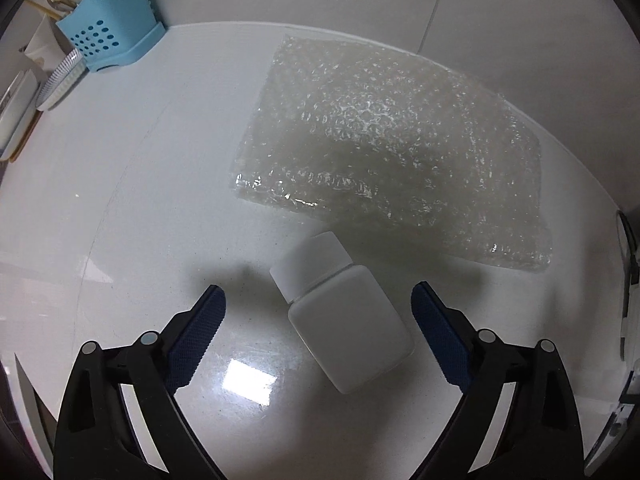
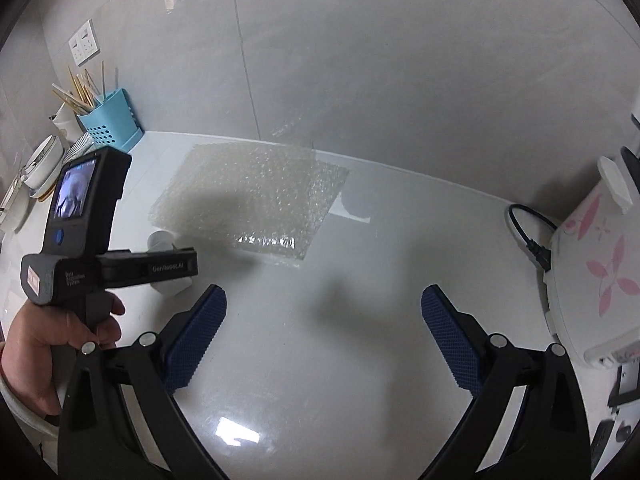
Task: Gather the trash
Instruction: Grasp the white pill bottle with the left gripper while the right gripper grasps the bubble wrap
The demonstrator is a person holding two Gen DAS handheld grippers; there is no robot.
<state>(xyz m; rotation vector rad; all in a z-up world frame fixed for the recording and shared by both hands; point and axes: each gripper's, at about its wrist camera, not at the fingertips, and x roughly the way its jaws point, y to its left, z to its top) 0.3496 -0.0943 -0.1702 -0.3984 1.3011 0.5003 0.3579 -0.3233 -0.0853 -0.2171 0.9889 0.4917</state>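
Note:
A small white plastic bottle (image 1: 340, 316) lies on its side on the white counter, its cap pointing up-left. My left gripper (image 1: 318, 300) is open, and the bottle lies between its blue-padded fingers, nearer the right one, untouched. A sheet of clear bubble wrap (image 1: 392, 148) lies flat just behind the bottle. In the right wrist view the bubble wrap (image 2: 248, 200) lies ahead, and the bottle (image 2: 160, 240) is mostly hidden behind the left hand-held gripper body (image 2: 84, 240). My right gripper (image 2: 324, 300) is open and empty above bare counter.
A blue utensil holder (image 1: 108, 28) with chopsticks and stacked dishes (image 2: 44, 164) stand at the far left by the tiled wall. A white appliance with pink flower print (image 2: 592, 272) and a black power plug (image 2: 536, 244) sit at the right.

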